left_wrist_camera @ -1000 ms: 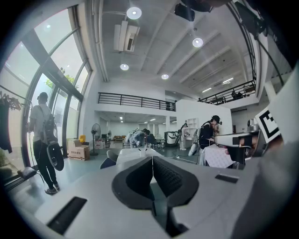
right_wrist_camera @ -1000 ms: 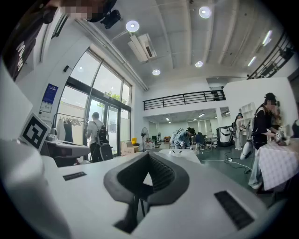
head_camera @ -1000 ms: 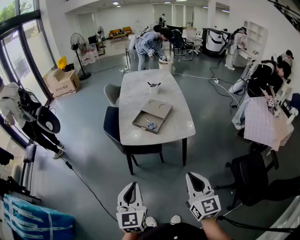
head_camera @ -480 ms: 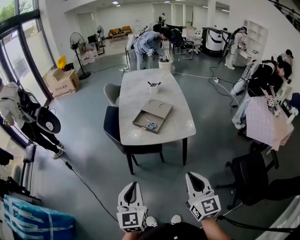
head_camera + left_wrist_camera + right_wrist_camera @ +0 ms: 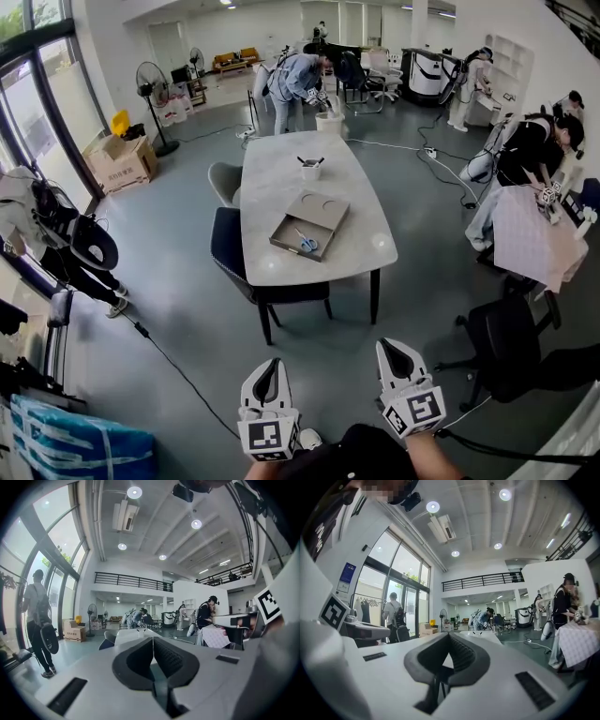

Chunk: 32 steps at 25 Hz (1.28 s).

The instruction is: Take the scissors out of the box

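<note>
Blue-handled scissors (image 5: 304, 242) lie in a shallow grey box (image 5: 323, 214) on a long pale table (image 5: 281, 187) far ahead in the head view. A white cup (image 5: 309, 171) with dark things in it stands behind the box. Both grippers hang low at the bottom of the head view, well short of the table. My left gripper (image 5: 270, 366) is shut and empty, and its tips (image 5: 152, 639) meet in the left gripper view. My right gripper (image 5: 386, 345) is likewise shut with nothing in it, its tips (image 5: 449, 635) together in the right gripper view.
Grey floor lies between me and the table. A black chair (image 5: 228, 253) and a grey chair (image 5: 223, 183) stand at its left side. An office chair (image 5: 506, 342) is at the right. A cable (image 5: 178, 370) crosses the floor. Several people stand around the room.
The head view has shifted a little, so the table sits slightly lower and nearer. Both grippers stay shut and keep their place.
</note>
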Each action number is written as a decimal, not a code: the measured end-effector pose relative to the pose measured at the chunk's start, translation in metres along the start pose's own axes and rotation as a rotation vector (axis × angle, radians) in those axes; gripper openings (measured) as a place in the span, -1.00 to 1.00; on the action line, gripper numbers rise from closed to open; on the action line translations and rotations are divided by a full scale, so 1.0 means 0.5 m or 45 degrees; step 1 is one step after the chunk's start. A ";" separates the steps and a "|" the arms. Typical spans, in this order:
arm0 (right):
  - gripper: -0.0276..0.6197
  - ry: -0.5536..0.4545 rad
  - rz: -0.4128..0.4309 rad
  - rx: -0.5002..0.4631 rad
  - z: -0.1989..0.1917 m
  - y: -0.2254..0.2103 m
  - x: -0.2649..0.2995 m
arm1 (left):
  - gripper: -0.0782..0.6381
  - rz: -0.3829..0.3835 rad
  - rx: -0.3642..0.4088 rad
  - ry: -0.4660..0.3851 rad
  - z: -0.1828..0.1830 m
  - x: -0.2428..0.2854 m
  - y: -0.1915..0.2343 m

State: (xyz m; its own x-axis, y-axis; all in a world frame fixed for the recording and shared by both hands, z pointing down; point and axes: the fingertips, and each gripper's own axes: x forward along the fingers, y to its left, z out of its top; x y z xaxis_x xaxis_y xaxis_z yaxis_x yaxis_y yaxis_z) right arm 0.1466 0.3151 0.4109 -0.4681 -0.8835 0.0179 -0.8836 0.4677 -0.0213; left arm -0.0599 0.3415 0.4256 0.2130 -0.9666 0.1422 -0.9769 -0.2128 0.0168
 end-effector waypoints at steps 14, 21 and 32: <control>-0.93 0.005 -0.058 0.026 -0.023 0.020 0.065 | -0.73 -0.058 -0.006 -0.004 -0.004 0.044 0.058; -0.93 -0.002 -0.047 0.023 -0.026 -0.024 0.183 | -0.73 -0.061 -0.011 0.001 -0.002 0.160 0.094; -0.93 0.022 0.025 0.021 -0.015 -0.154 0.447 | -0.73 -0.026 -0.011 0.017 0.036 0.432 0.143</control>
State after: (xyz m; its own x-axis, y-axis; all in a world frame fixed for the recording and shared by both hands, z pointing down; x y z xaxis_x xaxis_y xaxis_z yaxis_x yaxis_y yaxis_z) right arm 0.1098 0.0818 0.4239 -0.4859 -0.8733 0.0347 -0.8738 0.4847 -0.0383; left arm -0.0834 0.1152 0.4398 0.2330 -0.9601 0.1548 -0.9724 -0.2314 0.0282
